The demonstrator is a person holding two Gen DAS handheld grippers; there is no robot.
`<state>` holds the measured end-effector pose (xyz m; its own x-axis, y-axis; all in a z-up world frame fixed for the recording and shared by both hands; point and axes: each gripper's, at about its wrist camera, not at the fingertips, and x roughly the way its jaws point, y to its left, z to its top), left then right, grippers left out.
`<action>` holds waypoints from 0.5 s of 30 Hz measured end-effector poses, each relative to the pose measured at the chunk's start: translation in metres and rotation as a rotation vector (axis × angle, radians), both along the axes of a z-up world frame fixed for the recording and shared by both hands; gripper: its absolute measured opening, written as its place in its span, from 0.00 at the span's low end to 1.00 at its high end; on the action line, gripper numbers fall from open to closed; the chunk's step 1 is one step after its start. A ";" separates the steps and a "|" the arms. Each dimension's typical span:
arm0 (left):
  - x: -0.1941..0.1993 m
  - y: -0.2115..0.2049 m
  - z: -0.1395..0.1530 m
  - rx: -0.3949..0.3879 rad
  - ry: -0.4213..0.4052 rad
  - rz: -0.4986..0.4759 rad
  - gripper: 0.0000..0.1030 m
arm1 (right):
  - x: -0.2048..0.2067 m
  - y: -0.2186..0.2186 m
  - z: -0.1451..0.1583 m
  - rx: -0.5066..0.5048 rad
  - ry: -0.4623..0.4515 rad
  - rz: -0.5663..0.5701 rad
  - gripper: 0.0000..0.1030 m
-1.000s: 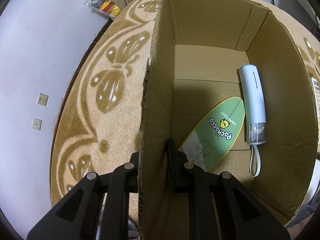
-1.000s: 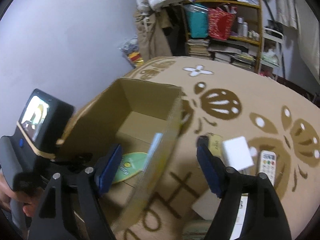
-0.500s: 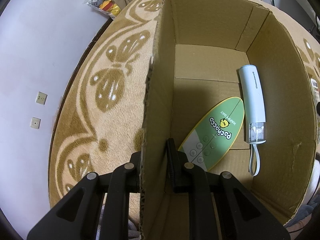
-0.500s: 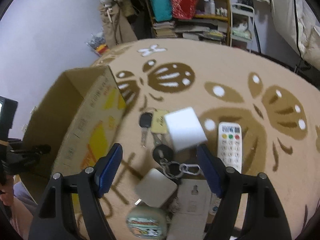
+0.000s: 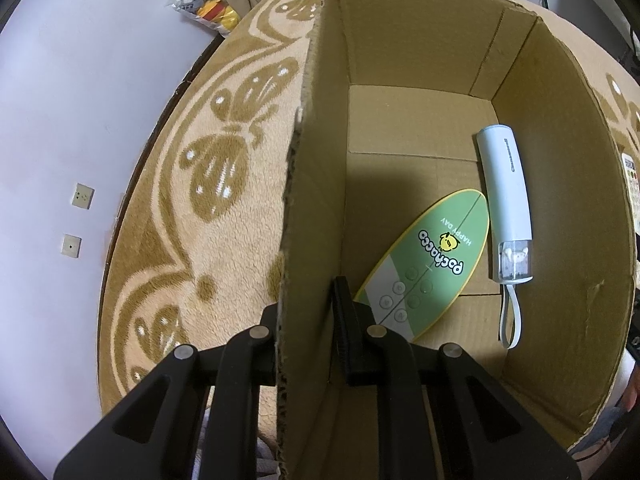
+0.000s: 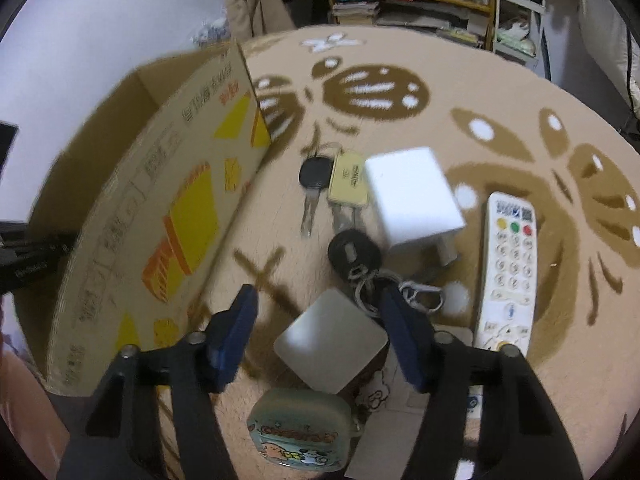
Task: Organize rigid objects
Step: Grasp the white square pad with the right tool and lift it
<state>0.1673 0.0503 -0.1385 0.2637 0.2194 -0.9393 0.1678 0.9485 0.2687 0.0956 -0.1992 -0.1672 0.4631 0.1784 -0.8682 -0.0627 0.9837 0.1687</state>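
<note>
**Left gripper steadies the box while the right lines up on the flat grey square**

The left gripper [image 5: 308, 320] is clenched on the near wall of the cardboard box [image 5: 420, 40], one finger outside the cardboard and one inside. Ahead of the inside finger, on the box floor, lie a green oval card [image 5: 432, 256] and, just beside it farther out, a pale blue cylinder with a loop strap [image 5: 506, 200].

The right gripper [image 6: 320, 320] is released, jaws spread wide and holding nothing. Between them, slightly ahead of the tips, sits a flat grey square object [image 6: 332, 340] on the patterned rug [image 6: 440, 72]. Below it, nearer the wrist, is a small green printed case [image 6: 302, 432]. Ahead of the right jaw a tangle of keys and rings [image 6: 360, 256] touches or nearly touches the square's far corner; beyond that lies a white charger block [image 6: 412, 200], and outside the right jaw a white remote control [image 6: 512, 264]. The box stands outside the left jaw.

The step in hand looks like picking the grey square. To do it well, I would come down with the jaws squared to two opposite edges rather than its corners, since it lies rotated like a diamond. It is thin, so the tips need to reach the rug before closing. The right jaw should stay clear of the key rings, or they may drag along. The left grip should hold firm so the box stays put for the drop.
</note>
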 end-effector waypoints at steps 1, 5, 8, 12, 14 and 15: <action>0.000 0.000 0.000 -0.003 0.000 0.002 0.14 | 0.000 0.002 -0.001 -0.018 0.004 0.004 0.65; -0.001 0.001 0.001 -0.010 0.001 0.005 0.14 | -0.001 0.009 -0.010 -0.059 0.065 0.024 0.67; -0.001 -0.001 0.001 -0.001 0.000 0.000 0.14 | -0.003 0.009 -0.014 -0.079 0.075 0.024 0.67; -0.001 -0.002 0.001 0.001 0.000 0.000 0.14 | -0.004 0.016 -0.015 -0.138 0.080 0.048 0.64; -0.001 -0.002 0.001 0.000 0.000 -0.001 0.14 | -0.005 0.018 -0.014 -0.154 0.072 0.047 0.64; -0.001 -0.002 0.001 -0.002 0.001 0.000 0.14 | -0.005 0.018 -0.013 -0.156 0.060 0.028 0.64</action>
